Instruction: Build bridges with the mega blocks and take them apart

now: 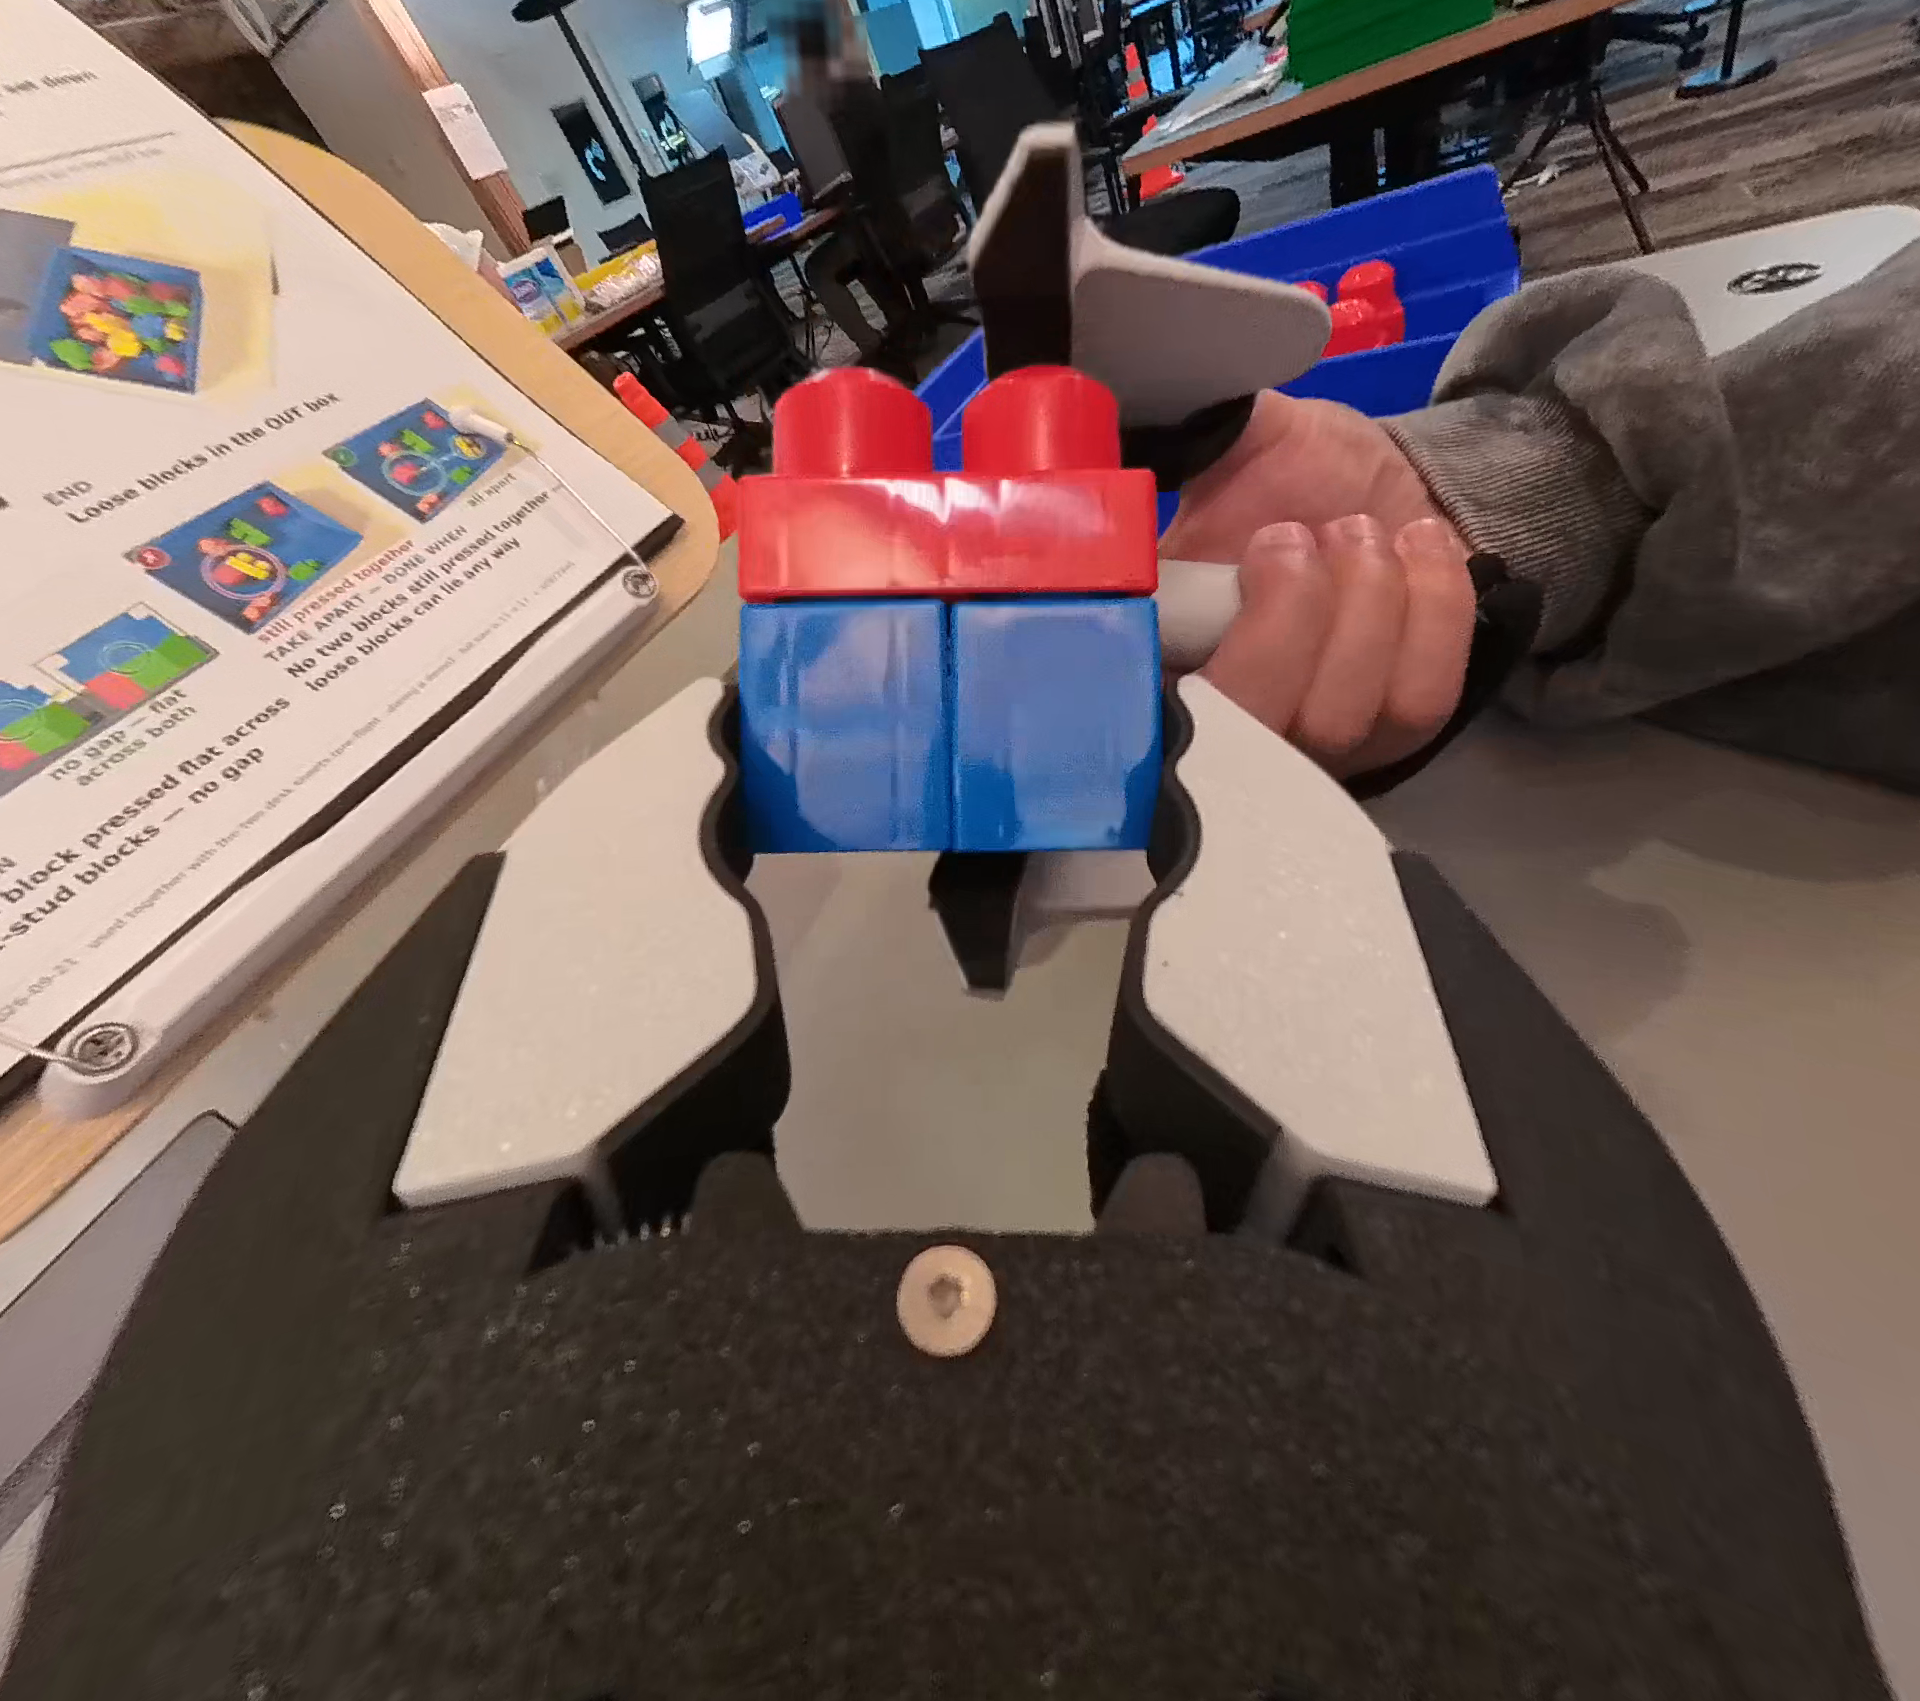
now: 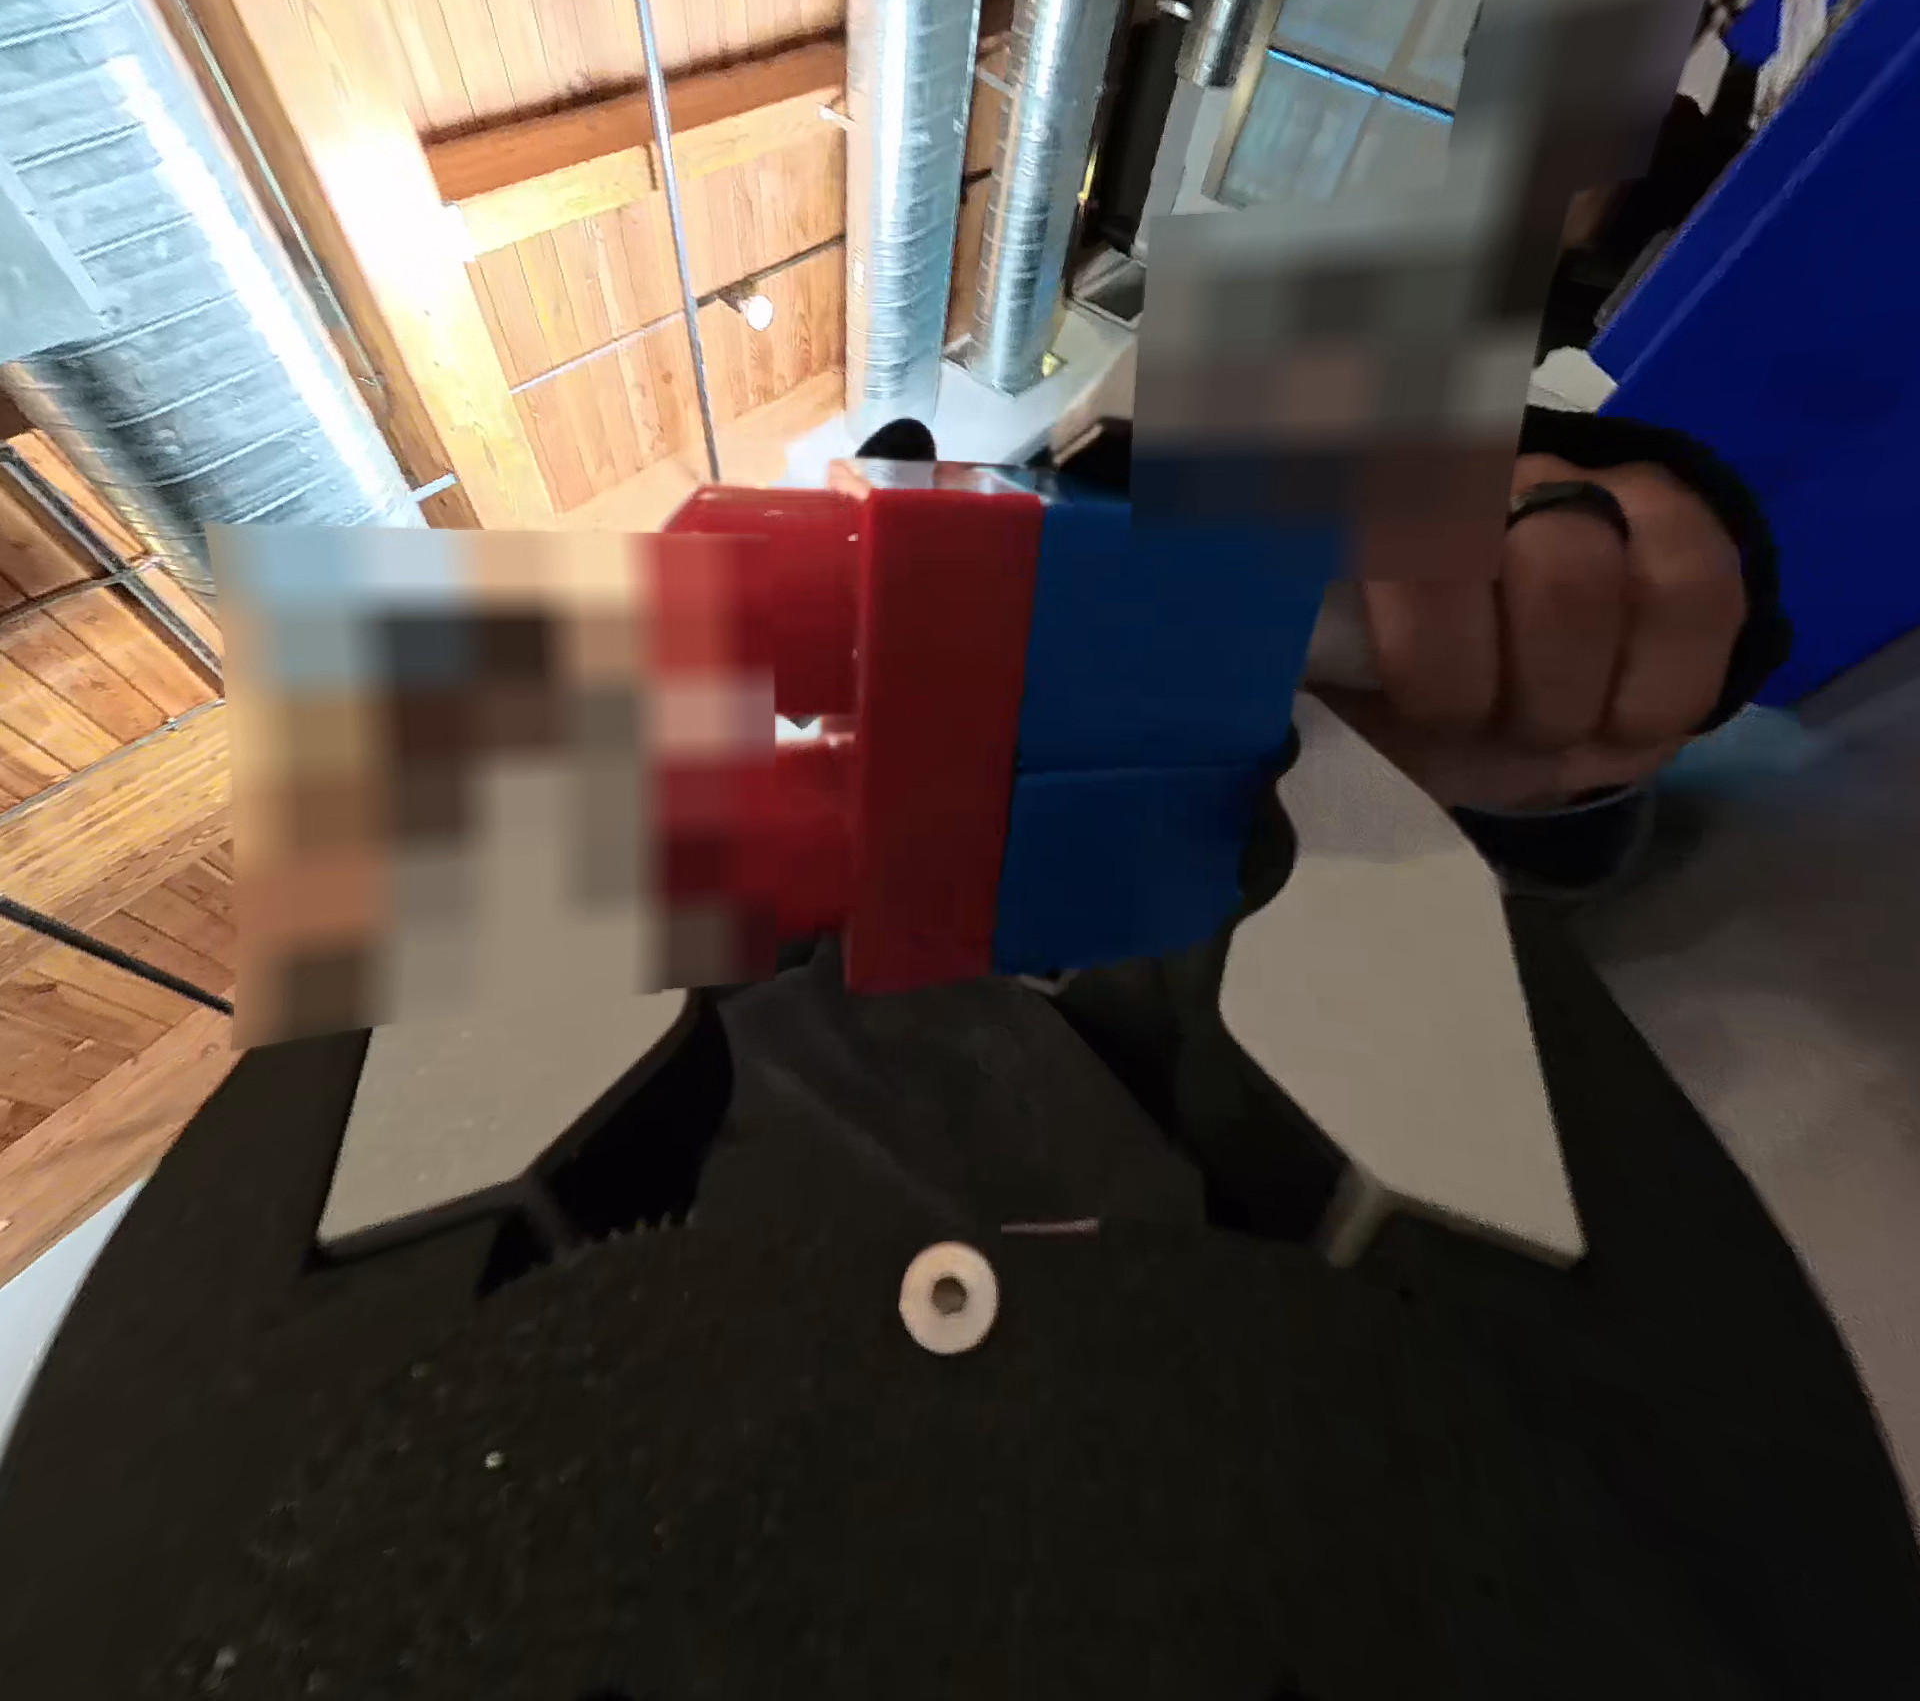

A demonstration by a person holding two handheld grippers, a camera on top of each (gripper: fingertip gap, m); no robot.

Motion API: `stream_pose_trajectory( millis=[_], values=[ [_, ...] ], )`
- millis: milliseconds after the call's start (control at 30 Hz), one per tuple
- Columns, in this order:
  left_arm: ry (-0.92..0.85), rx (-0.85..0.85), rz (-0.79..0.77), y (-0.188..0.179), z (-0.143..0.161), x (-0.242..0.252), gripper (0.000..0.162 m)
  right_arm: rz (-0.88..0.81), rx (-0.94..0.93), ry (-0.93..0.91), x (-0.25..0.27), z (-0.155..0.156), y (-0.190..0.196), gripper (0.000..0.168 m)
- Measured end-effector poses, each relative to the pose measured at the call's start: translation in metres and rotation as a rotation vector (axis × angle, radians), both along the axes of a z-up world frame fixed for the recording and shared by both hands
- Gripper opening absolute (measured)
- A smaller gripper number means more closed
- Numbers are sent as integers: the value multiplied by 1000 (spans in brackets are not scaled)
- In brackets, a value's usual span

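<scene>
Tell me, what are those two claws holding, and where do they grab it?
The left gripper clamps the blue blocks by their sides. The right gripper's hold cannot be told.

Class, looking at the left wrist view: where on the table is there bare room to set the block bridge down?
Bare grey tabletop lies right of the left gripper holding the red-and-blue block bridge, below the grey sleeve. A narrow strip runs between the white laminated instruction sheet and the gripper. Behind is crowded: hand, blue plastic bin.
</scene>
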State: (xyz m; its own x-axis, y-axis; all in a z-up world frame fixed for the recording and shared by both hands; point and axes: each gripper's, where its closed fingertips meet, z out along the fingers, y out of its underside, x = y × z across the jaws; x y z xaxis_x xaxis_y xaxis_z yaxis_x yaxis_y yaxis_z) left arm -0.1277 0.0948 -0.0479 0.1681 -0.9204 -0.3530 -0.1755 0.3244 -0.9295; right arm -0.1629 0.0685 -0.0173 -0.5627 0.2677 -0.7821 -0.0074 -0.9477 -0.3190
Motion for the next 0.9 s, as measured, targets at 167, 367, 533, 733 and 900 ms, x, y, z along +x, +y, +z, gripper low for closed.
stream_pose_trajectory(
  millis=[167, 367, 533, 733, 900],
  values=[
    [14, 9, 35, 5, -6, 2, 74, 7, -7, 4, 1, -5, 5, 107],
    [-7, 38, 54, 5, -1, 1, 74, 5, 33, 1, 1, -2, 3, 106],
    [1, 33, 71, 8, -3, 1, 74, -12, 3, -8, 1, -3, 8, 106],
    [18, 45, 101, 14, -8, -2, 74, -164, 32, -127, 3, -13, 21, 109],
    [34, 30, 146, 25, -12, -5, 75, -385, 167, -387, 19, -10, 35, 110]
  ],
)
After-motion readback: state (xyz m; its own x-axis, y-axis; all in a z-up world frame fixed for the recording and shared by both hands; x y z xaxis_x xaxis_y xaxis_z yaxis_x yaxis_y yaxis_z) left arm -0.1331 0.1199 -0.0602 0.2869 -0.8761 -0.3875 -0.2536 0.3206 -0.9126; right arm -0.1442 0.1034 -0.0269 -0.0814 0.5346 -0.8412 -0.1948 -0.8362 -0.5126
